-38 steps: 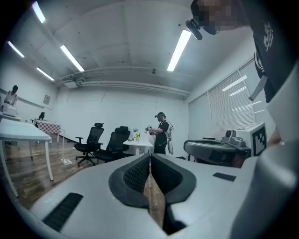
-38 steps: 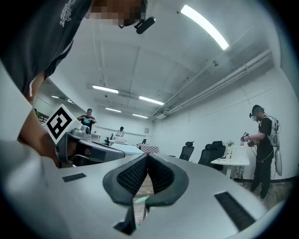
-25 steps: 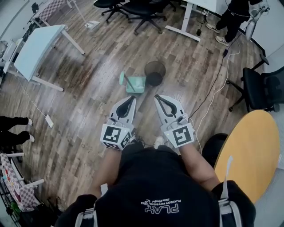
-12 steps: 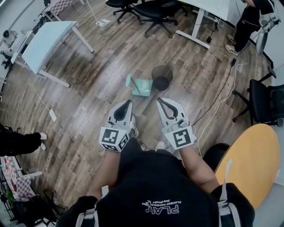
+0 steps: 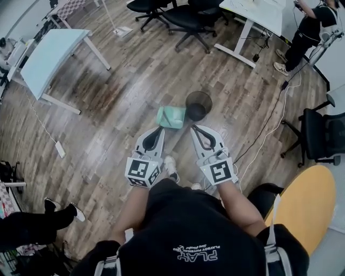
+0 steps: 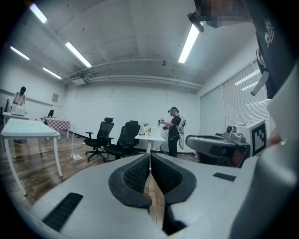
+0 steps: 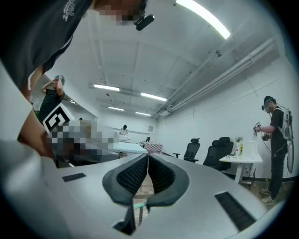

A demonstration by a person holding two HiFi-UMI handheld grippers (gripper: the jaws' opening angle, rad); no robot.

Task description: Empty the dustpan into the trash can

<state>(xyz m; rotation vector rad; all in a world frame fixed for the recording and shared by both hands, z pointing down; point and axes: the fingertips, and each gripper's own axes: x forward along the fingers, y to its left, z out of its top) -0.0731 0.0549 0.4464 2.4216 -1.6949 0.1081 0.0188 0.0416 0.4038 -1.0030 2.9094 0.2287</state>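
In the head view a green dustpan (image 5: 171, 117) lies on the wooden floor, touching or nearly touching a black mesh trash can (image 5: 198, 105) on its right. My left gripper (image 5: 157, 130) hangs just short of the dustpan, its jaws shut with nothing in them. Beside it my right gripper (image 5: 194, 128) points towards the trash can, also shut and empty. The left gripper view shows the left gripper (image 6: 150, 158) with pads pressed together. The right gripper (image 7: 147, 158) is closed too in its own view, with a bit of green showing below the pads.
A light blue table (image 5: 51, 51) stands at the far left, office chairs (image 5: 178, 13) and a white desk (image 5: 253, 13) at the back. A cable (image 5: 269, 124) runs across the floor on the right, near a black chair (image 5: 323, 135) and a yellow round table (image 5: 307, 205). A person (image 5: 310, 27) stands far right.
Both grippers have moved forward together towards the dustpan and trash can, which now lie just beyond their tips. Both stay shut. The person at the lower left has shifted.
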